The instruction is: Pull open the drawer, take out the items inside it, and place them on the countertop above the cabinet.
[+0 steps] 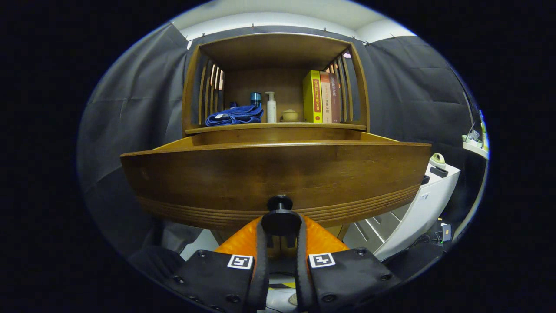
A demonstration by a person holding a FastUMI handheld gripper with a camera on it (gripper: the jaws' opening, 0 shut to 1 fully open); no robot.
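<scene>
The wooden drawer front [278,174] stands close before me, pulled out from the cabinet, its side walls running back toward the countertop [278,127]. A black round knob [280,217] sits at the drawer's lower middle. My gripper [280,228] is shut on that knob, with one orange finger [243,241] pressing on each side of it. The drawer's inside is hidden behind its front board.
On the countertop, under a wooden shelf frame [278,48], lie a blue cloth [234,116], a blue cup [256,98], a white pump bottle [271,107], a small tan pot [289,115] and several books [321,96]. A white cabinet [412,204] stands to the right.
</scene>
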